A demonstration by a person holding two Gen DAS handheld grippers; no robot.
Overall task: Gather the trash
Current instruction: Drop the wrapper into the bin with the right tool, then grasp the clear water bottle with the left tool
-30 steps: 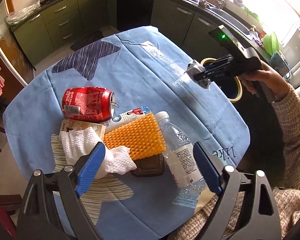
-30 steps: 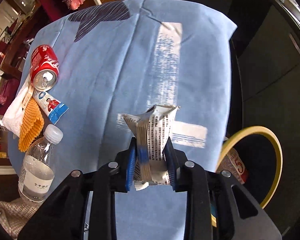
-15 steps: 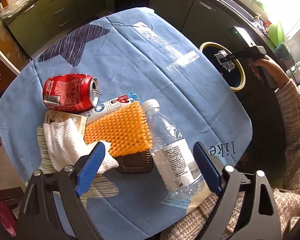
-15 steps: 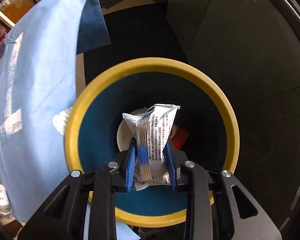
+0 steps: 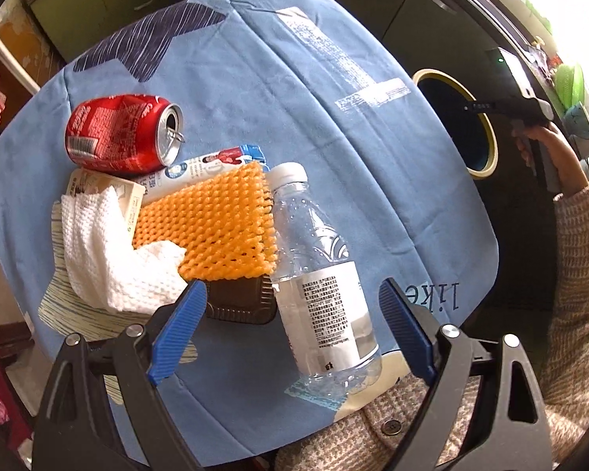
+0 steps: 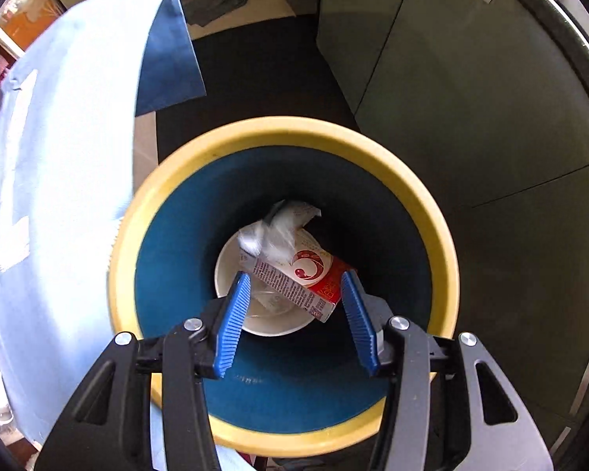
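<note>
Two grippers were in my hands. My right gripper point(image 6: 296, 316) pointed straight down over the yellow-rimmed bin point(image 6: 432, 212); its jaws had just been opening, nothing between them, and the silver wrapper point(image 6: 282, 223) lay blurred inside the bin, above a red-and-white carton point(image 6: 306, 278). My left gripper point(image 5: 292, 331) stood wide open and empty above the water bottle point(image 5: 322, 274) on the blue tablecloth point(image 5: 294, 98), beside an orange foam net point(image 5: 212, 223) and red can point(image 5: 121, 133).

The right hand-held gripper point(image 6: 296, 316) points straight down over the bin point(image 6: 432, 212), jaws just opened, nothing between them. The left hand-held gripper point(image 5: 292, 333) hangs wide open above the desk point(image 5: 294, 90).
</note>
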